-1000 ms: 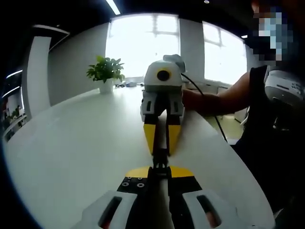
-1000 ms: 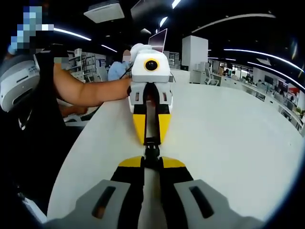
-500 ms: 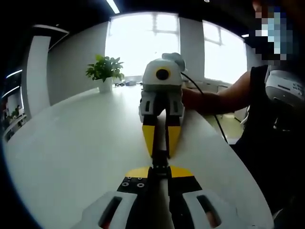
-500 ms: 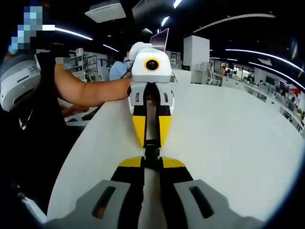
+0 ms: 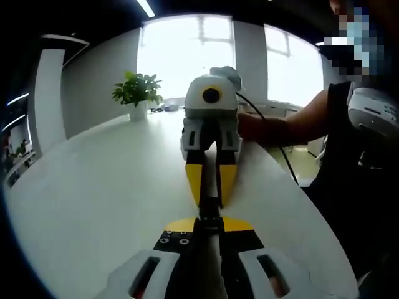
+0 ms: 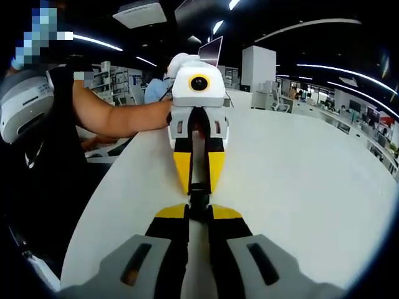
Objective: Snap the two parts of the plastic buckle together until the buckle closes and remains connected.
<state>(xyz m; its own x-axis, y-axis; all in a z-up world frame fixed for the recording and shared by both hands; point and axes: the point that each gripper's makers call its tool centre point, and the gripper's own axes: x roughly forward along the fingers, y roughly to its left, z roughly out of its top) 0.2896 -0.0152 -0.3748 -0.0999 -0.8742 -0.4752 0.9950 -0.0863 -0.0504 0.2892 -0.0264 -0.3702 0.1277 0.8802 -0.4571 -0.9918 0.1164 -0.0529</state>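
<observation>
Two tools nose-to-nose at frame centre: your left tool (image 5: 209,219) and right tool (image 6: 199,208) each clench buckle (image 5: 210,205) half, aligned over bench (image 5: 93,199) for snapping.

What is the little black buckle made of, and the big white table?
The buckle looks like black moulded plastic, dull rather than shiny; it is small, so the finish is hard to judge. The table looks like smooth white laminate or painted board, with a soft sheen from the lights. I can't be sure.
</observation>
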